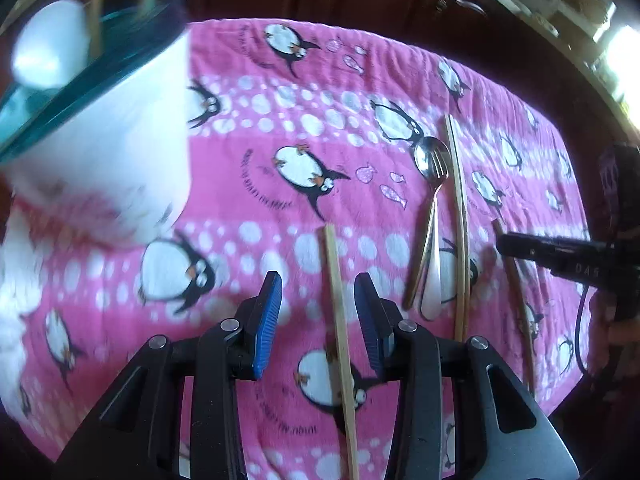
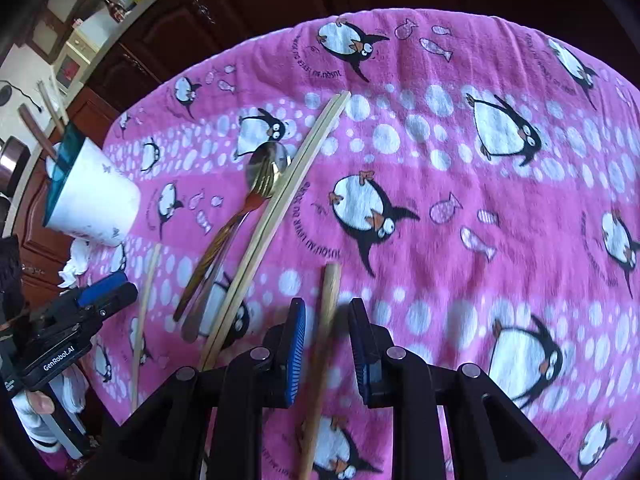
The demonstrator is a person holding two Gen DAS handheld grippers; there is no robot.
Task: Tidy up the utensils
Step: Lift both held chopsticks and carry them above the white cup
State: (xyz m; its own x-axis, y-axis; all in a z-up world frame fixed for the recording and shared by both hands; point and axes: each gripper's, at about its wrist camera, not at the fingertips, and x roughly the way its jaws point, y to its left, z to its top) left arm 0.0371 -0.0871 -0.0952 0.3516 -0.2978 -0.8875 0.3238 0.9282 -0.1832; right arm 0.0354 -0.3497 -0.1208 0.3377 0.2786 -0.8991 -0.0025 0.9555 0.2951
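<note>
Left wrist view is showing the left tongs [image 1: 318,312] standing apart around a pale chopstick [image 1: 340,332] lying on the pink penguin blanket [image 1: 280,120], the blue pads [image 1: 267,320] not touching it. Right wrist view is showing the right tongs [image 2: 326,344] straddling a darker wooden chopstick [image 2: 326,320], with small gaps at each side, so nothing is clamped there either.

Between the 2 tools, a spoon [image 2: 224,240] and a fork [image 2: 240,216] are lying overlapped, just beside a joined pair of chopsticks [image 2: 280,208]. At the left of the right wrist view, a white cup [image 2: 96,196] with a teal rim is already holding a few sticks and handles; it is likely the destination.

These chopsticks are probably light, stiff and thin, so they are likely rolling or pivoting easily; taking hold near the middle should be keeping them level. Metal spoon and fork are likely slicker and heavier, best pinched across the narrow handle.

Soft fleece is covering the counter, letting thin things sink in slightly. Dark wooden cabinets [image 2: 180,20] are filling the upper part of both frames, with a bright shelf of bottles at the upper left of the right view
</note>
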